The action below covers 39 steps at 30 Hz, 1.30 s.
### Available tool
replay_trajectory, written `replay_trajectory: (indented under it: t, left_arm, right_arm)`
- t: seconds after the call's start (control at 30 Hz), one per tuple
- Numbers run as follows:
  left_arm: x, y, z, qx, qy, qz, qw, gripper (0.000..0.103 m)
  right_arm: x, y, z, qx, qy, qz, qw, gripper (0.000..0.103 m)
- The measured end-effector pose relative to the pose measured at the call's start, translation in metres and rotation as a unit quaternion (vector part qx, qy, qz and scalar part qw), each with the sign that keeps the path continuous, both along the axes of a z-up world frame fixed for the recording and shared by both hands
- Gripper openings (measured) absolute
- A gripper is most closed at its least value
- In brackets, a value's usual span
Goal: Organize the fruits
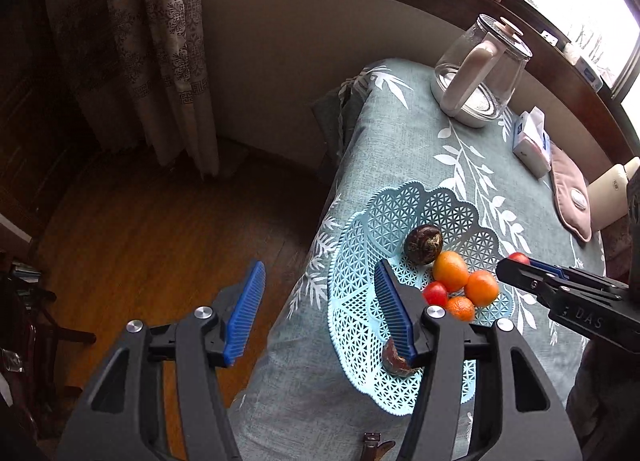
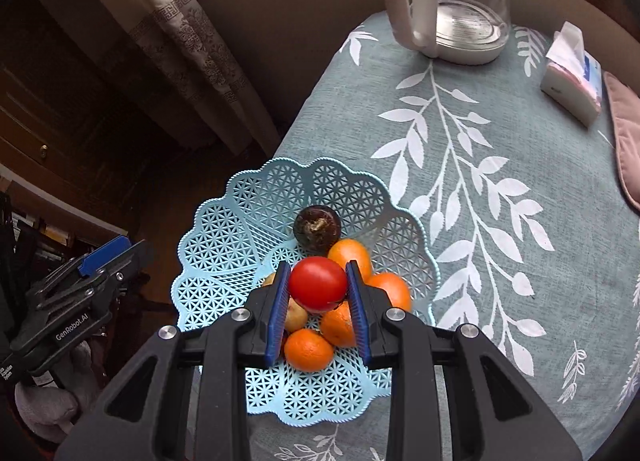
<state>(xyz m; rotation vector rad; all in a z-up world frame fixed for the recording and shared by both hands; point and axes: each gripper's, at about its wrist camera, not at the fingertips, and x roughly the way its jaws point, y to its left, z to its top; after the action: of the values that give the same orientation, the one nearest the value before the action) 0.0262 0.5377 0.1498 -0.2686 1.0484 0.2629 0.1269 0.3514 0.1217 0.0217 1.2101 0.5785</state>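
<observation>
While tablecloth [image 2: 500,221] bears basket [image 2: 224,245]; curtain [image 1: 160,61] behind

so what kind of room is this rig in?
Likely a lived-in home room, by a window. Cloth-covered table holds a glass kettle, tissue pack and fruit basket; patterned curtain hangs over a wood floor.

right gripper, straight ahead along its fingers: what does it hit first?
Probably the pile of oranges in the blue basket, just beyond the red fruit that the right gripper is shut on. The dark round fruit lies farther along; depth is unclear.
</observation>
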Motion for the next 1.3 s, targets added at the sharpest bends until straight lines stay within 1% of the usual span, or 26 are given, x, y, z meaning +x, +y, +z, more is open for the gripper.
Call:
replay_trajectory:
  t: [0.13,0.3,0.37,0.4,0.43,0.47,0.6,0.63,0.7,0.77,0.83,0.97,1.3]
  left_arm:
    - [-0.001,0.003,0.001,0.006,0.000,0.002,1.0000,0.059]
    - [-0.002,0.003,0.001,0.006,0.000,0.003,1.0000,0.059]
    - [-0.002,0.005,0.001,0.007,0.001,0.005,1.0000,0.059]
    - [-0.002,0.006,0.001,0.007,0.001,0.006,1.0000,0.061]
    - [-0.002,0.006,0.001,0.009,-0.001,0.007,0.9999,0.068]
    - [-0.002,0.007,0.002,0.011,-0.004,0.009,0.9999,0.070]
    - [0.000,0.006,0.003,0.016,-0.007,0.006,0.9998,0.071]
    - [0.001,0.005,0.004,0.017,-0.008,0.004,0.9998,0.071]
    - [0.003,0.003,0.004,0.021,-0.009,0.000,0.9997,0.071]
    - [0.004,0.000,0.004,0.024,-0.011,-0.004,0.9996,0.073]
    - [0.004,-0.003,0.004,0.027,-0.013,-0.009,0.9995,0.077]
    - [0.004,-0.005,0.006,0.030,-0.014,-0.011,0.9994,0.077]
    - [-0.003,-0.007,0.006,0.036,-0.013,-0.010,0.9992,0.078]
  right_arm:
    - [0.004,0.024,0.004,0.004,-0.005,0.020,1.000,0.029]
    - [0.005,0.037,0.005,0.004,-0.006,0.028,1.000,0.029]
    - [0.005,0.037,0.005,0.004,-0.005,0.026,1.000,0.029]
    - [0.005,0.037,0.004,0.003,-0.004,0.024,1.000,0.029]
    - [0.006,0.036,0.003,0.002,-0.003,0.022,1.000,0.029]
    - [0.006,0.034,0.002,0.000,-0.002,0.019,1.000,0.029]
    - [0.005,0.027,-0.002,-0.008,0.001,0.009,1.000,0.030]
    - [0.004,0.025,-0.003,-0.010,0.002,0.006,1.000,0.031]
    - [0.003,0.021,-0.002,-0.013,0.000,0.000,1.000,0.041]
    - [0.002,0.018,-0.001,-0.017,-0.004,-0.003,1.000,0.042]
    - [0.000,0.017,0.000,-0.020,-0.008,-0.004,1.000,0.042]
    - [-0.004,0.015,0.004,-0.023,-0.013,-0.006,1.000,0.044]
    - [-0.015,0.014,0.012,-0.031,-0.032,-0.002,0.999,0.044]
